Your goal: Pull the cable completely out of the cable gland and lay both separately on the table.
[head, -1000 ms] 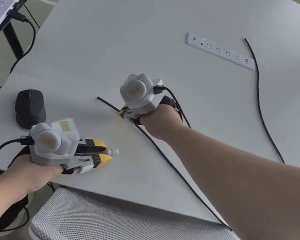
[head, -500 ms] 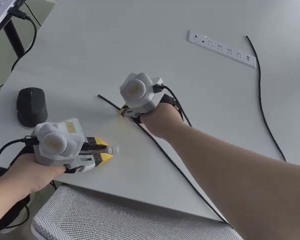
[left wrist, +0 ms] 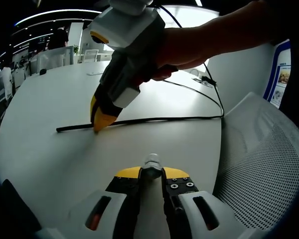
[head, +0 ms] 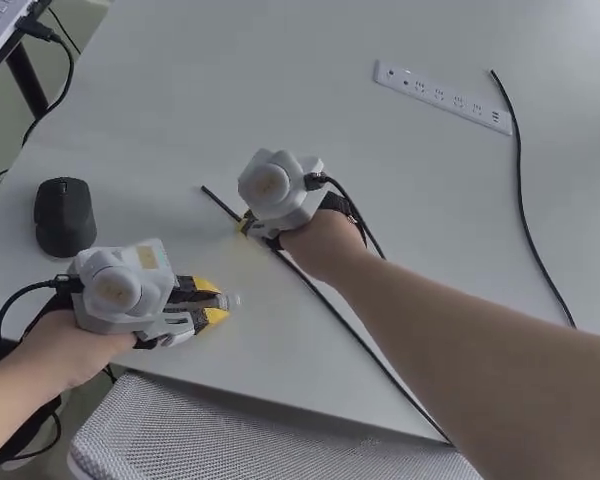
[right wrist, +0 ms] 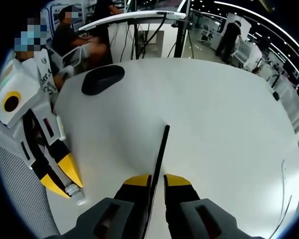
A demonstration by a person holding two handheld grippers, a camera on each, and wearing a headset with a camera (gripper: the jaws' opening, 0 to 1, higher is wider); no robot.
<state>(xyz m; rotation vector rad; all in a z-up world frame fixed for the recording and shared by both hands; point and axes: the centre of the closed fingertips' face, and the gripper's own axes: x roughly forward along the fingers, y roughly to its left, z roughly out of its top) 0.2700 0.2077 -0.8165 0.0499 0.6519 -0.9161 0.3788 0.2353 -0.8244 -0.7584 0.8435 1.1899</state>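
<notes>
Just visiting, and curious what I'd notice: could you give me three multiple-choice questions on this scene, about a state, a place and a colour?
1. The cable and the cable gland are: A) threaded together B) apart, one in each gripper C) both lying loose
2. The mouse lies: A) on the cable B) on the table near the left gripper C) on the gland
3. The jaw tips are: A) yellow B) red C) blue

B: the left jaws pinch the gland, while the right gripper pinches the cable.
B: it sits beside that gripper.
A: both pairs show yellow.
</notes>
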